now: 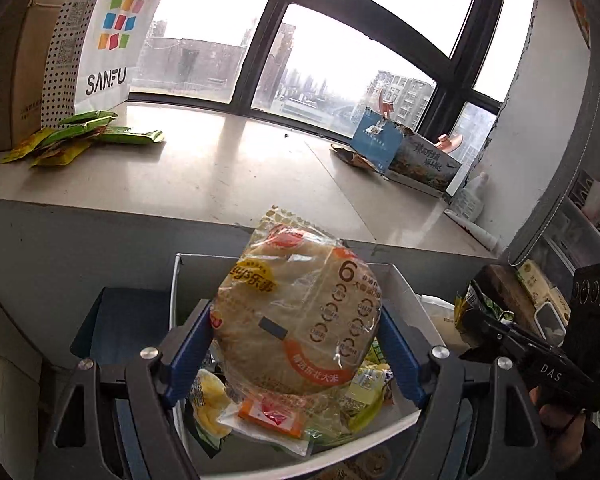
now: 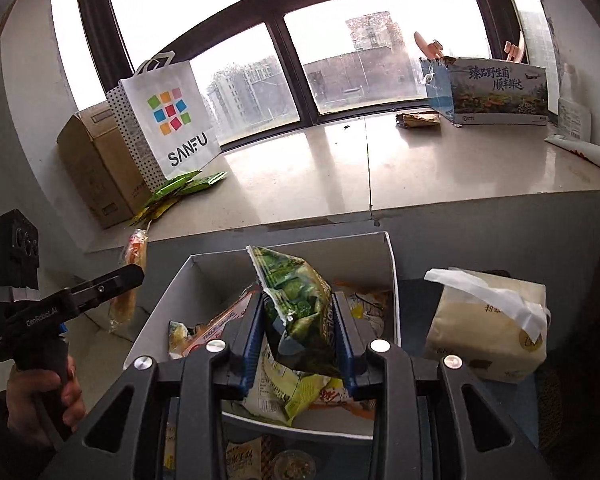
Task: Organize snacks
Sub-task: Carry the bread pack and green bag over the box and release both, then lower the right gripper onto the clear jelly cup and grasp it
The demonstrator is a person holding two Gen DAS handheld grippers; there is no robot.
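Observation:
My left gripper (image 1: 296, 344) is shut on a round rice-cracker pack (image 1: 296, 316) in clear wrap, lifted above the white snack box (image 1: 404, 280). Both blue pads press its sides. In the right wrist view my right gripper (image 2: 300, 332) is shut on a green snack bag (image 2: 300, 304), held upright over the same white box (image 2: 388, 264), which holds several more packets. The left gripper with its cracker pack (image 2: 130, 280) appears at the left edge of that view, and the right gripper with its green bag (image 1: 482, 312) at the right edge of the left wrist view.
A pale window ledge (image 1: 228, 168) lies ahead. On it stand a SANFU paper bag (image 2: 172, 120), a brown carton (image 2: 92, 168), a pile of green packets (image 1: 80, 140) and a torn printed box (image 2: 496, 92). A tissue pack (image 2: 488, 320) sits right of the white box.

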